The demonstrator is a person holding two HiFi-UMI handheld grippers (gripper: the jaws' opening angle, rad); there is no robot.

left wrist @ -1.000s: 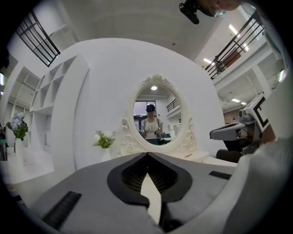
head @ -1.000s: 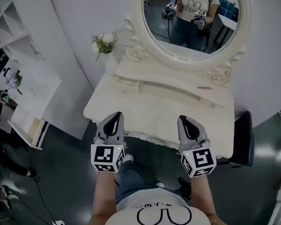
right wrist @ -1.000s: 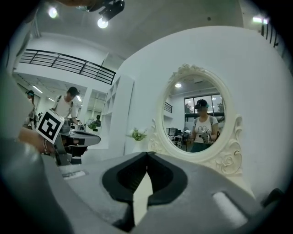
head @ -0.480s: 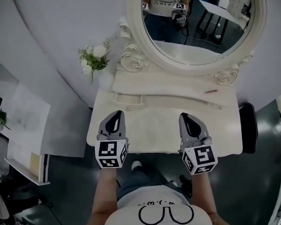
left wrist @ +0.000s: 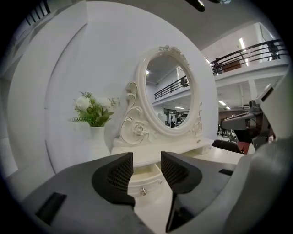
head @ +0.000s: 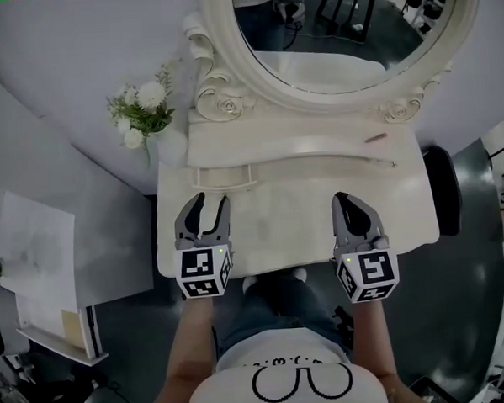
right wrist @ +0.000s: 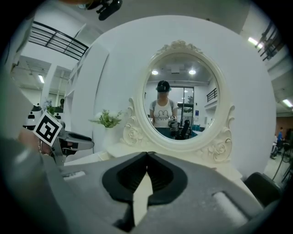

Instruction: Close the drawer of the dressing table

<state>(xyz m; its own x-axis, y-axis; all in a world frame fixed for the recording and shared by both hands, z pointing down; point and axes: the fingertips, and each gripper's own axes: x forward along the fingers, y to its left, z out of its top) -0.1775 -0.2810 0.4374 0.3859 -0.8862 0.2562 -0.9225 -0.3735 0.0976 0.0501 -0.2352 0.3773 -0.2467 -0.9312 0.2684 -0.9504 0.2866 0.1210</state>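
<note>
The cream dressing table [head: 295, 219] has a small drawer [head: 223, 178] pulled out at the left of its raised shelf. My left gripper [head: 212, 203] hovers over the tabletop just in front of that drawer. Its jaws are opening, with nothing between them. In the left gripper view the drawer front with its small knob [left wrist: 143, 190] shows through the gap of the left gripper [left wrist: 146, 170], a short way ahead and apart from it. My right gripper [head: 346, 200] is shut and empty over the right half of the tabletop. In its own view the right gripper [right wrist: 147, 156] points at the oval mirror [right wrist: 181, 98].
A white vase of white flowers [head: 142, 109] stands at the table's back left corner. A thin pink stick [head: 376, 137] lies on the raised shelf at the right. A dark stool [head: 443, 186] sits beside the table's right end, and a white shelf unit [head: 37, 275] stands at the left.
Both grippers have moved forward over the tabletop toward the mirror, the left one up to the drawer. The left jaws have gone from shut to open.
</note>
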